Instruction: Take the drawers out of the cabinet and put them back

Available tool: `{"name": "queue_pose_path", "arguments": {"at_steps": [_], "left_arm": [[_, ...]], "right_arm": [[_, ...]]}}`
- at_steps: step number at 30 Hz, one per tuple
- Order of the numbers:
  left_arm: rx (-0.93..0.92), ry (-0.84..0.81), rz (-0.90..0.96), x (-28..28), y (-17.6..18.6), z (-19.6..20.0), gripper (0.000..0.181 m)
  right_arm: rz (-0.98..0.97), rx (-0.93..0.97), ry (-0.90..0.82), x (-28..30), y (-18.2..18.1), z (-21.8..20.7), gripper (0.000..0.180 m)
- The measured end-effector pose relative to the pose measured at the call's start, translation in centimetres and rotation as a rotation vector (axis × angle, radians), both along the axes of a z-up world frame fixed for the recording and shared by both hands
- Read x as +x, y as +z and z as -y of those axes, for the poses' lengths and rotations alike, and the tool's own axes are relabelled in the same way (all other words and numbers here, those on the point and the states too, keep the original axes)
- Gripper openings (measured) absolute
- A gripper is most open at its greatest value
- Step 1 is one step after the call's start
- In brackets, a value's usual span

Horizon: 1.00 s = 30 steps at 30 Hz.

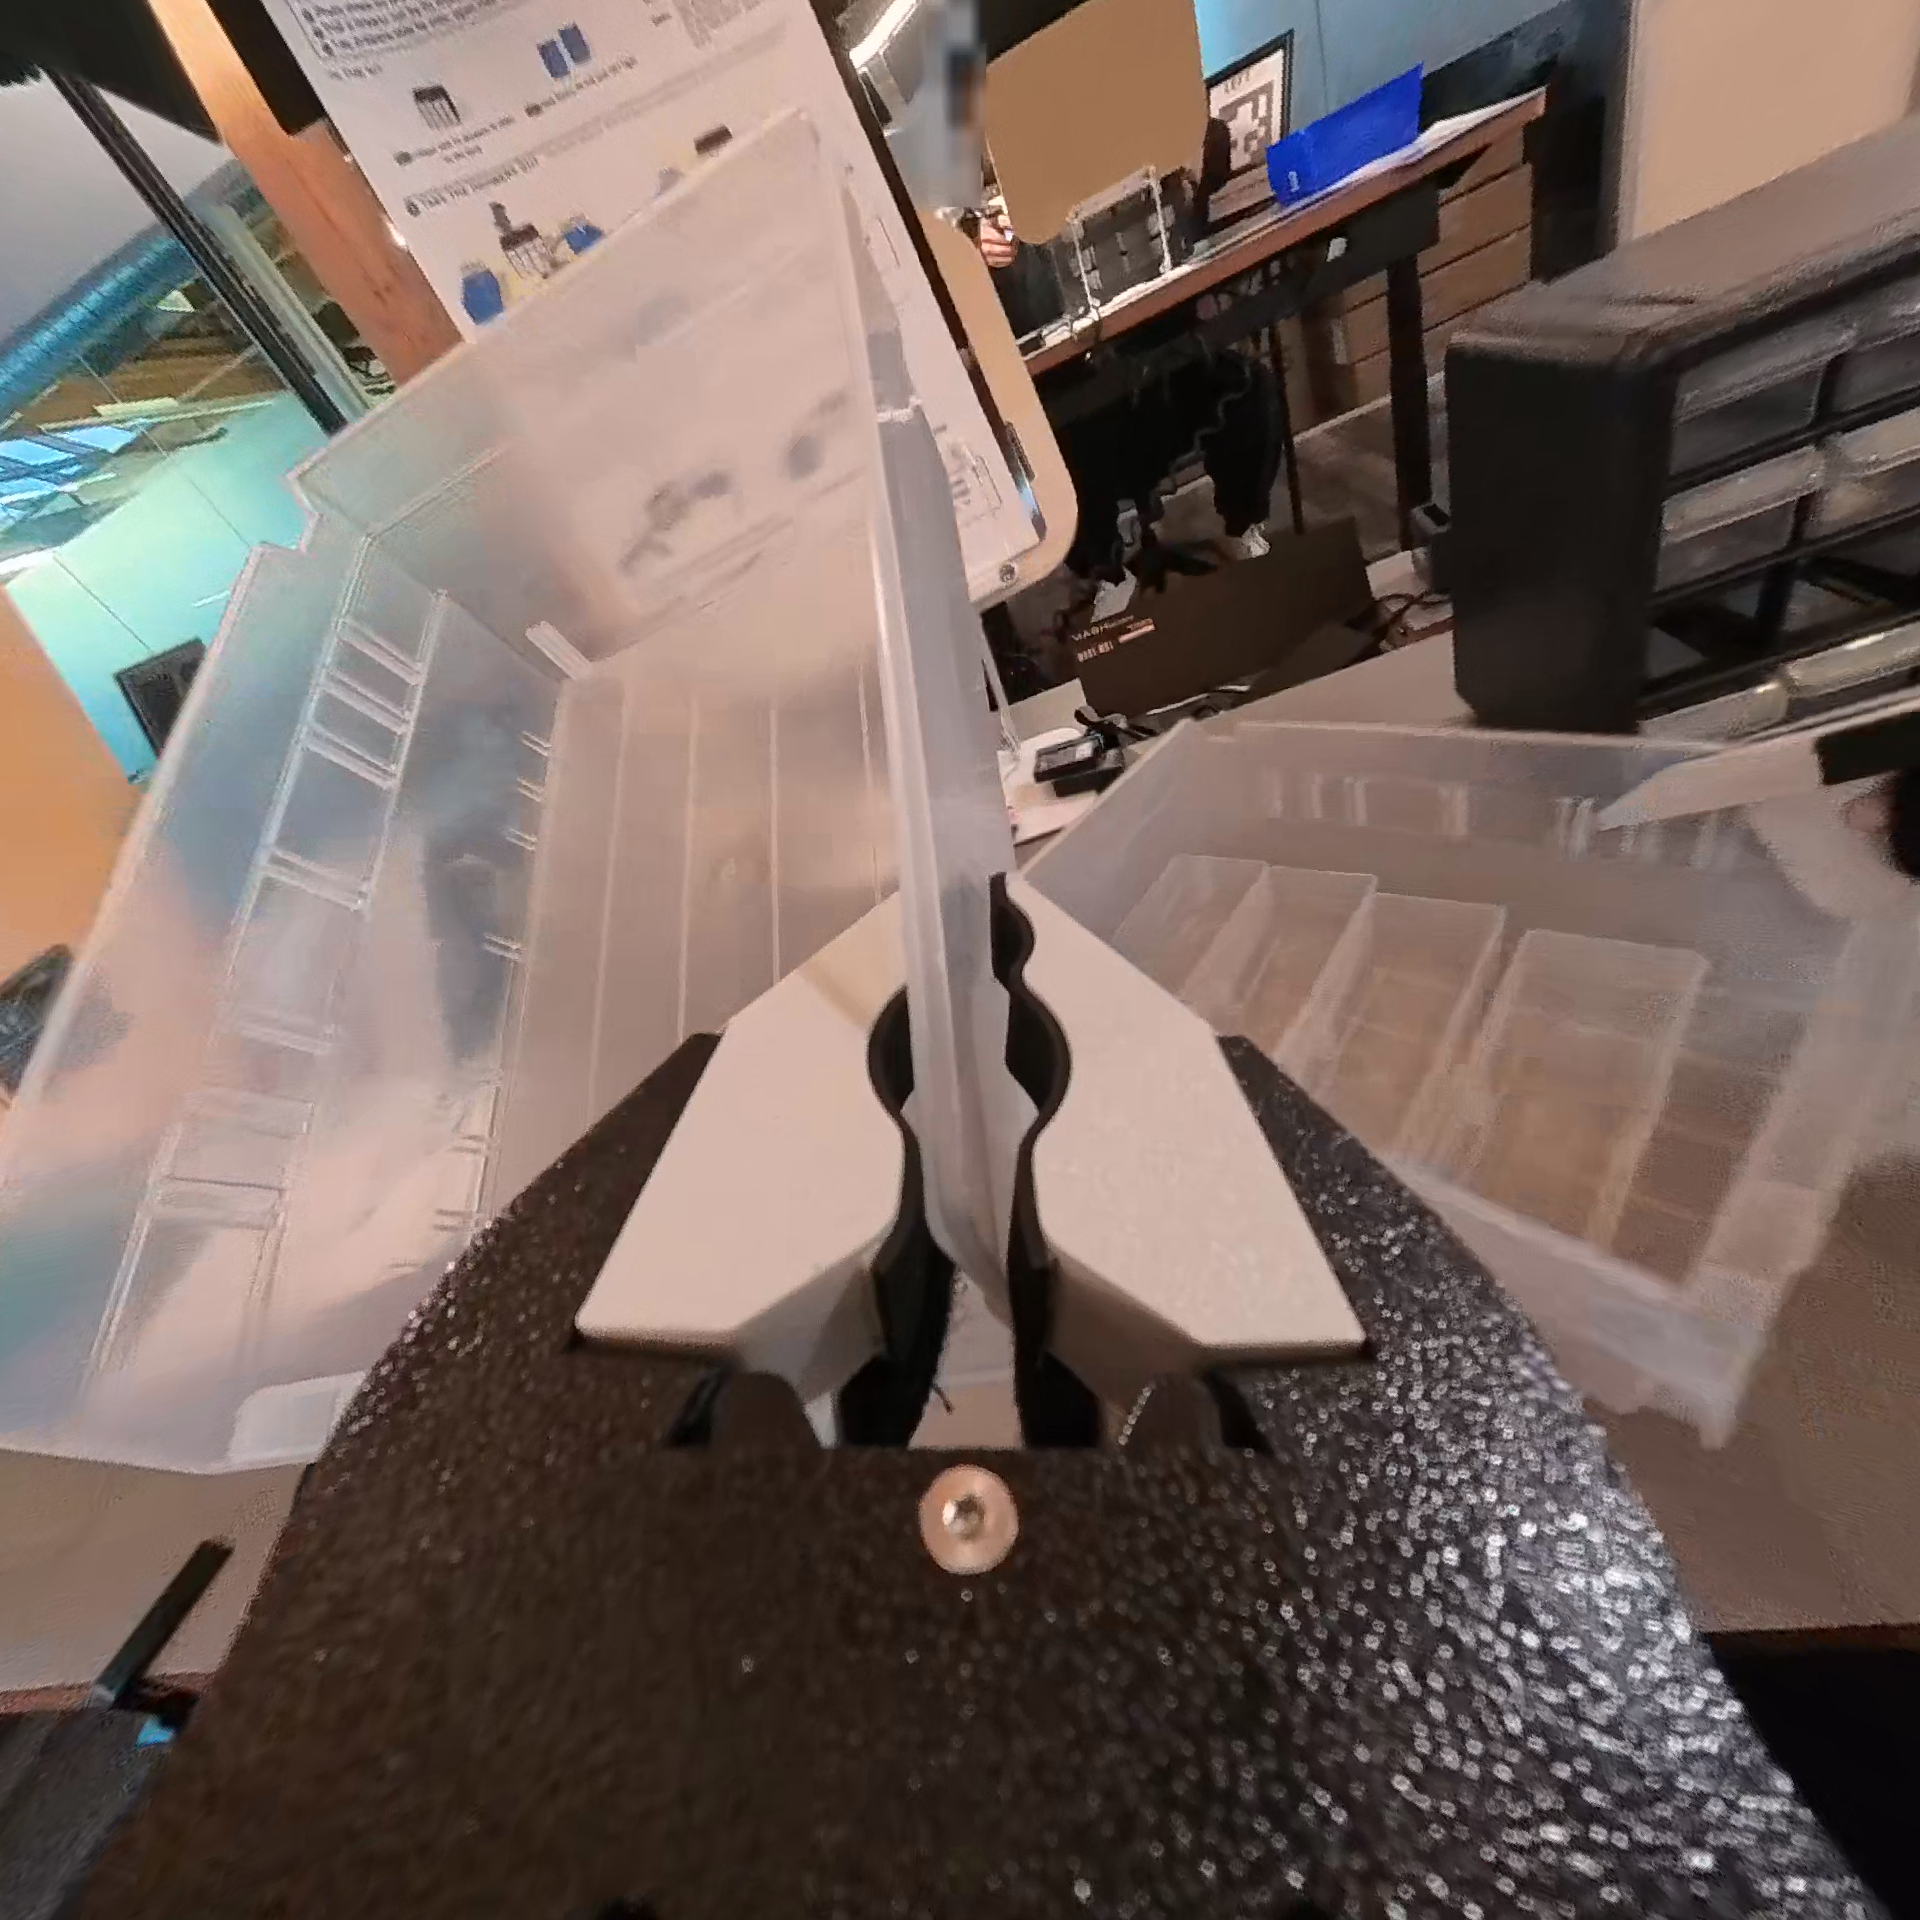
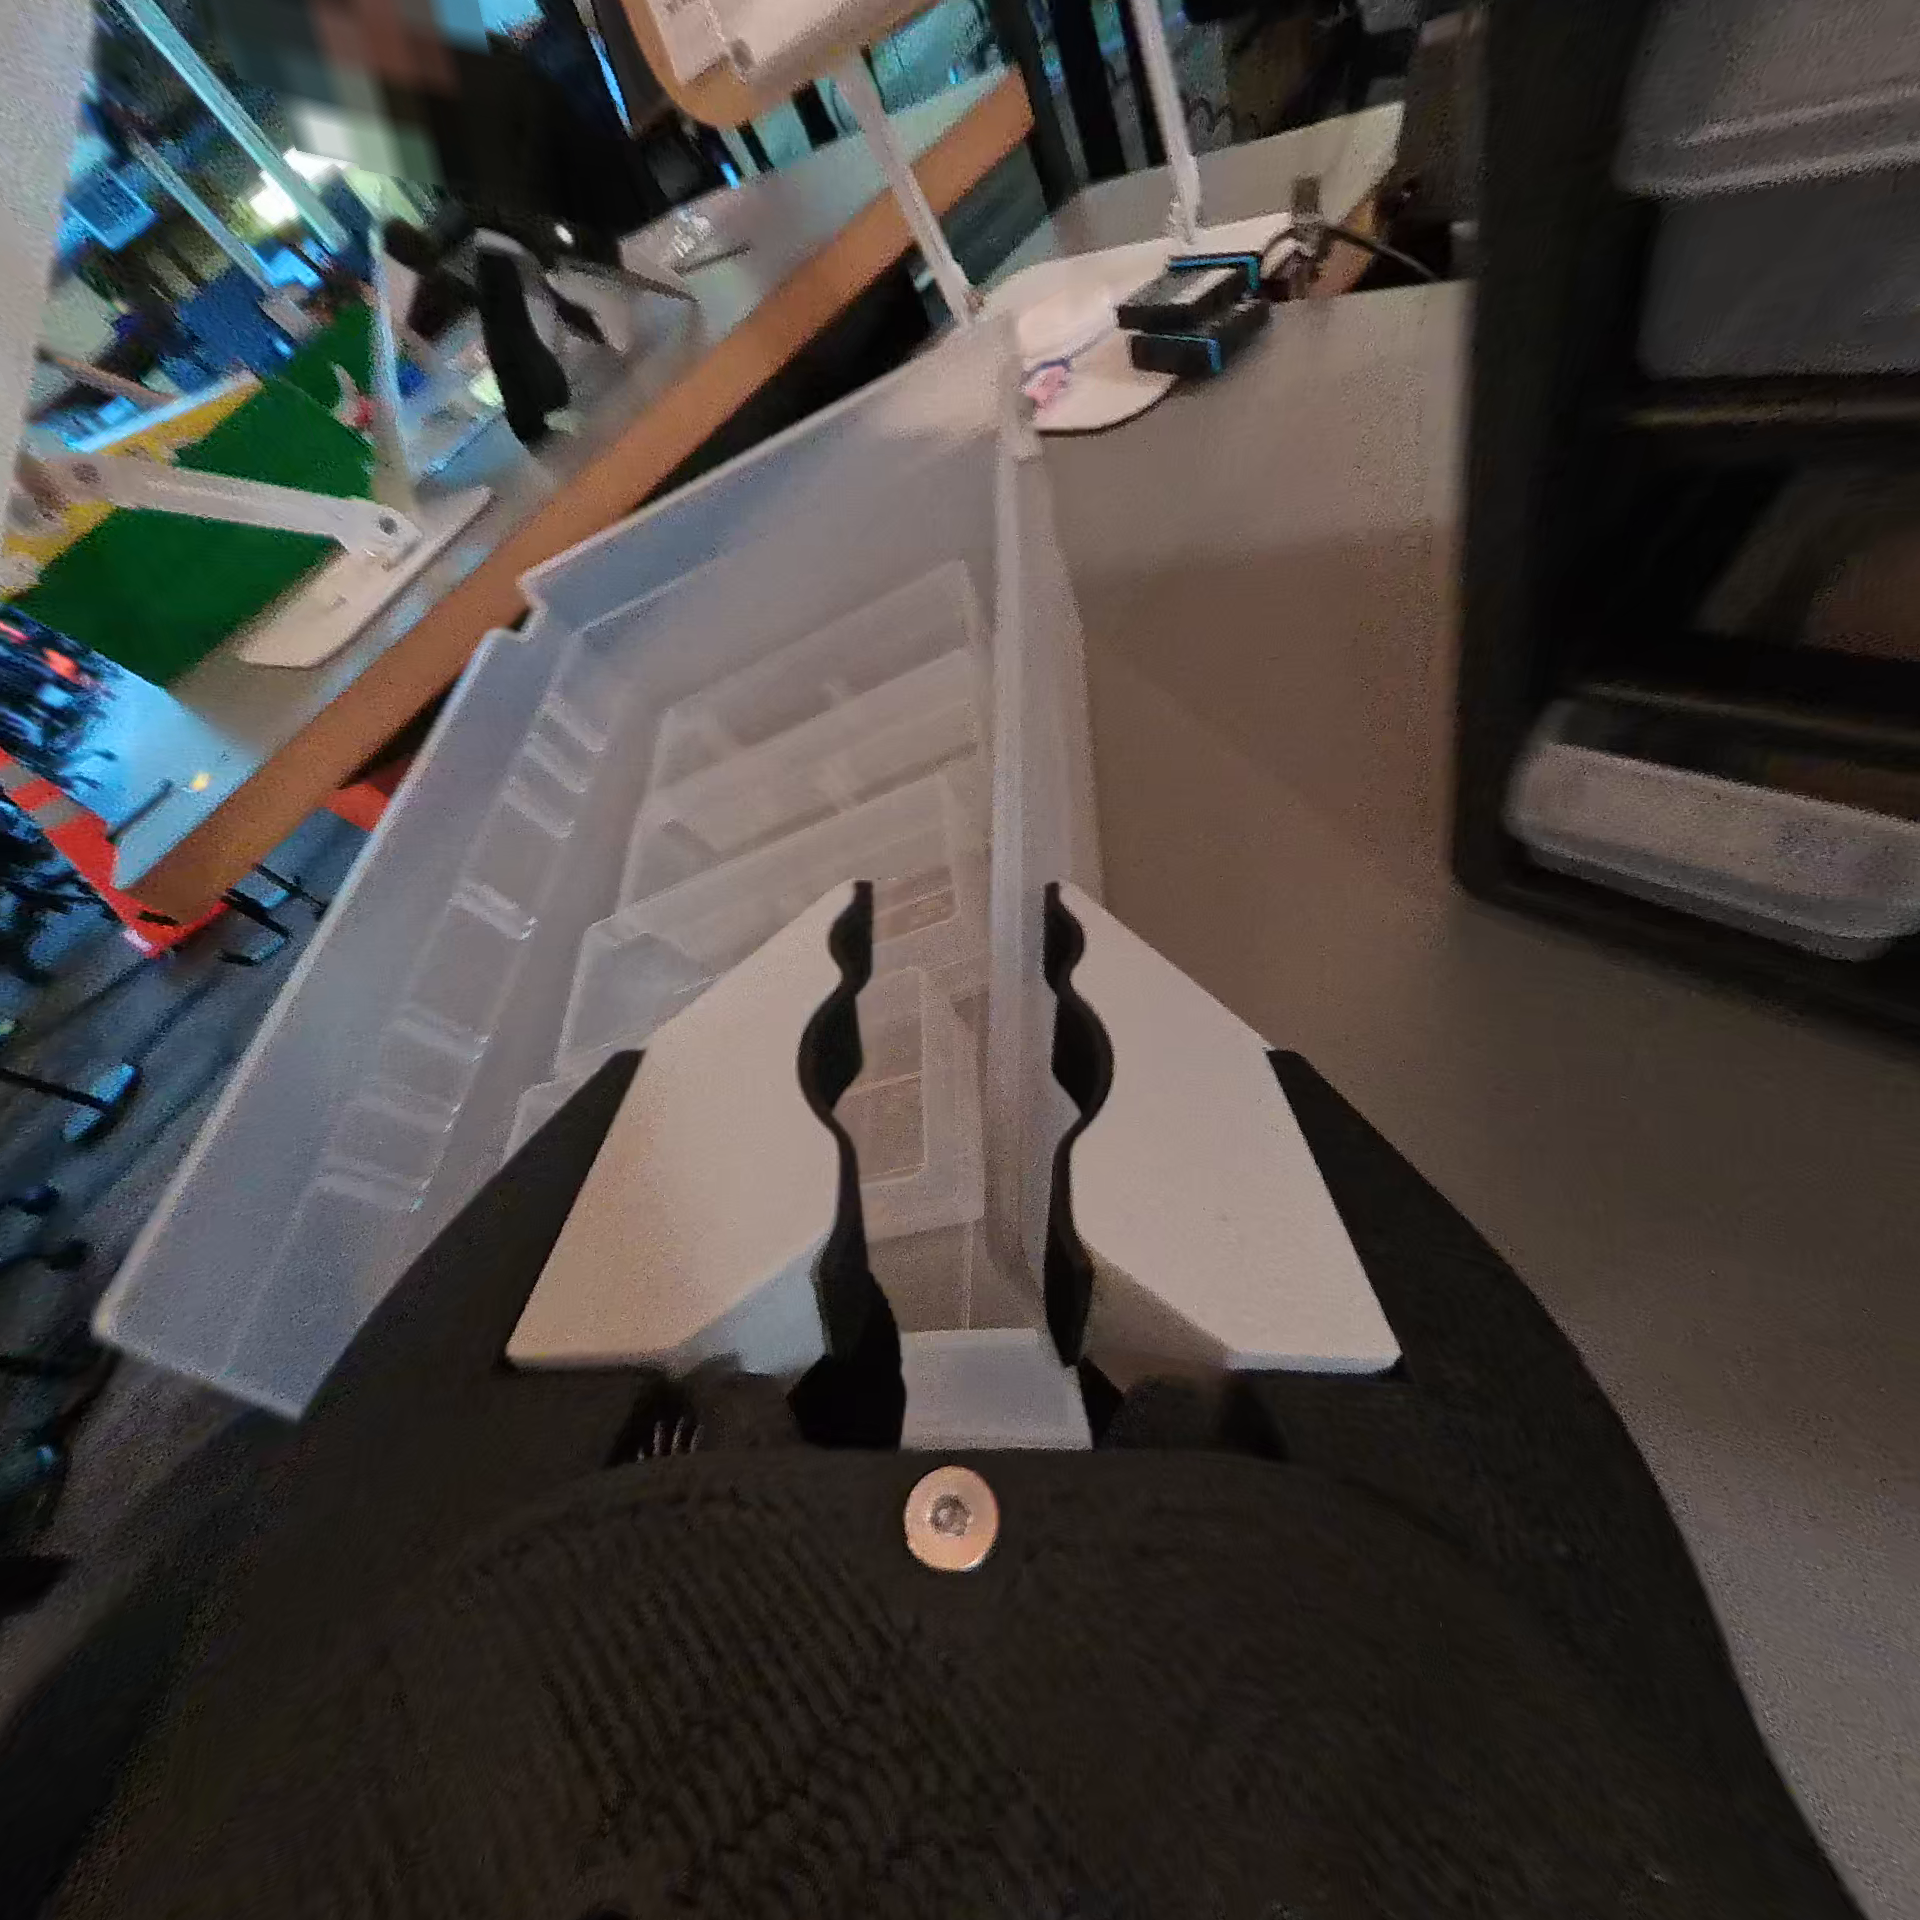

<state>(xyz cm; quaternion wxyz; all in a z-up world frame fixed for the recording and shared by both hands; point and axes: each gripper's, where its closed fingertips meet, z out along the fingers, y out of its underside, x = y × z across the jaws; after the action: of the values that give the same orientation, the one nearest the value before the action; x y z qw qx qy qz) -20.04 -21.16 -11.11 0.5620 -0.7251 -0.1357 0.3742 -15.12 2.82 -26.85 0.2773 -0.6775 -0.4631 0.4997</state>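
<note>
My left gripper [image 1: 956, 904] is shut on the thin side wall of a clear plastic drawer [image 1: 447, 790] and holds it tilted up above the table. A second clear drawer [image 1: 1403, 997] with several inner dividers lies to its right. In the right wrist view this second drawer [image 2: 748, 727] lies ahead. My right gripper [image 2: 956, 899] is open and straddles its right side wall, with the right finger close to the wall. The black cabinet [image 1: 1538, 520] stands at the back right, with several clear drawers inside. It also shows in the right wrist view [image 2: 1538, 520], close on the right.
A grey table top [image 2: 1299, 727] carries everything. Small black devices [image 2: 1195, 312] and a white card lie at its far side. A wood-backed sign board [image 1: 997, 343] on a stand rises behind the drawers. Another table with boxes stands in the background.
</note>
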Motion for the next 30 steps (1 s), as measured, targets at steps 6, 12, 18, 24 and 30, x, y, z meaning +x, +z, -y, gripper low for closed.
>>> {"name": "queue_pose_path", "arguments": {"at_steps": [6,12,18,24,30], "left_arm": [[0.012,-0.032,-0.036,1.8,1.7,-0.8,0.004],[0.035,-0.247,-0.072,8.4,3.7,-4.9,0.004],[0.068,-0.678,-0.105,20.2,5.6,-12.6,0.004],[-0.016,-1.068,-0.068,32.9,3.3,-22.6,0.004],[-0.125,-1.298,-0.006,42.9,-2.0,-34.4,0.004]], "right_arm": [[-0.146,-0.007,0.194,-2.8,1.2,6.9,0.065],[-0.564,0.352,-0.04,7.0,10.2,1.1,0.078],[-0.514,0.848,-0.513,26.6,15.6,-10.5,0.085],[-0.295,0.945,-1.154,49.6,12.5,-22.2,0.087],[-0.196,0.838,-1.286,56.4,8.4,-26.6,0.083]]}}
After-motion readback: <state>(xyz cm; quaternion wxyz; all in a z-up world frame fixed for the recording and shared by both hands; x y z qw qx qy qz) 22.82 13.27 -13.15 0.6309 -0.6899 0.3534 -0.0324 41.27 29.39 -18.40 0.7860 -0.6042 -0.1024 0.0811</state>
